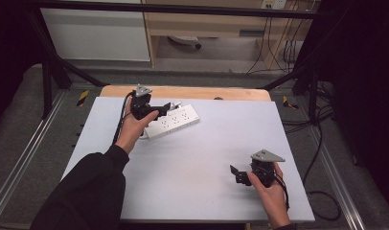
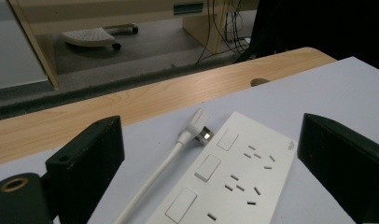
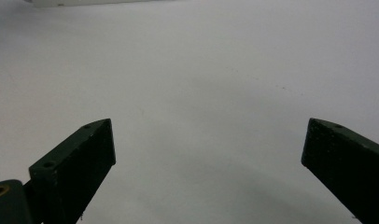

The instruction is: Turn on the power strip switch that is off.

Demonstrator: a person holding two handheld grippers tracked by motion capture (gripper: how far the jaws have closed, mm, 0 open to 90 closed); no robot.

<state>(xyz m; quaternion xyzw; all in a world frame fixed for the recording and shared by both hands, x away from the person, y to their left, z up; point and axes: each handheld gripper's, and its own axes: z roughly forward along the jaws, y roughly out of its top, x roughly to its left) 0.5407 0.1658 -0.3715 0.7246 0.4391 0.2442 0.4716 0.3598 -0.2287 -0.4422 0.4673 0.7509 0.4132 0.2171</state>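
While the right hand sits low at the near edge of the table, its right gripper hovers over bare white tabletop, jaws spread wide and gripping nothing; in the right gripper view the two black jaws stand far apart with plain white surface between them. The grey three-cornered plate rides on top of it, and a black cable trails off past the wrist toward the table's right edge. Moving up the table, there's the left forearm in a dark sleeve, reaching in from the bottom left, and the left hand carries the left gripper out to the far left part of the tabletop. Its jaws are wide open too, holding nothing, and they sit at the near-left end of the white power strip, which lies flat and angled on the white surface, well apart from the right gripper. In the left gripper view the power strip lies between and ahead of the spread jaws, sockets and square switches facing up, with neither jaw clearly touching it. Just beside it runs its white cord, ending in a white plug resting on the tabletop near the strip's far corner. Beyond that, the wooden table edge, and farther still a grey floor.
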